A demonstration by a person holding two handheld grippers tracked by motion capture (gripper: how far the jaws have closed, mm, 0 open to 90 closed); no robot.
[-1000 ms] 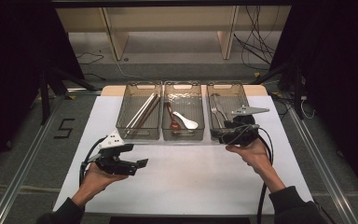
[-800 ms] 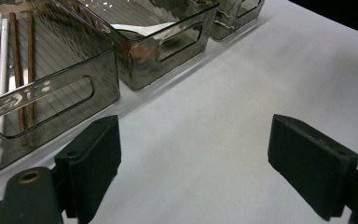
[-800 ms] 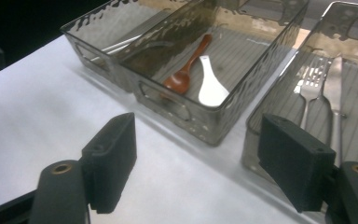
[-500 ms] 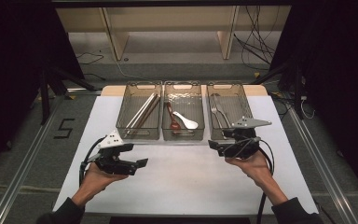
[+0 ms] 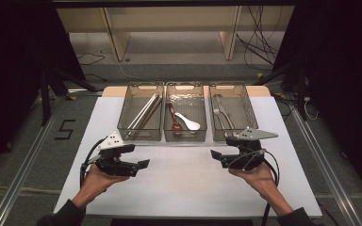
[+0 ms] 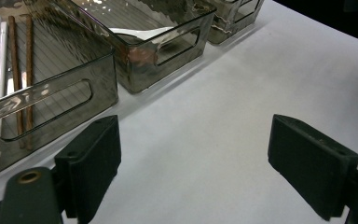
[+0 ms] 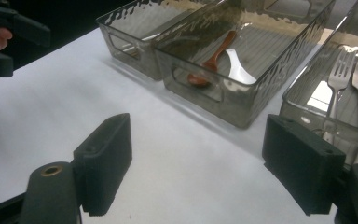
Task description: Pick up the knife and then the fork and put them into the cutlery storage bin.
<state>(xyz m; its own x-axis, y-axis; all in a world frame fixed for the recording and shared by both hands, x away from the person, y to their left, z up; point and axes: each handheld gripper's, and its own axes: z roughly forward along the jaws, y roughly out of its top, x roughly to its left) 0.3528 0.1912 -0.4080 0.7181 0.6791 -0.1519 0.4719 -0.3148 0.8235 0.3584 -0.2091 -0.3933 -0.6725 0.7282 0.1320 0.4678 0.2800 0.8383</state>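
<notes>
While both jaws gape empty, left gripper (image 5: pixel 143 164) lower left, right gripper (image 5: pixel 215 154) lower right, 3 trays (image 5: pixel 185 139) above centre, bare table (image 5: pixel 184 183) between.

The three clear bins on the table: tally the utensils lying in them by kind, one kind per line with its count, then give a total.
Chopsticks: 4 (2 white, 2 brown)
Spoons: 2 (1 white, 1 reddish-brown)
Forks: 1
Knives: 1
Total: 8 utensils in the three bins

A black "5" (image 5: pixel 65 130) is marked on the floor (image 5: pixel 33 155).
</notes>
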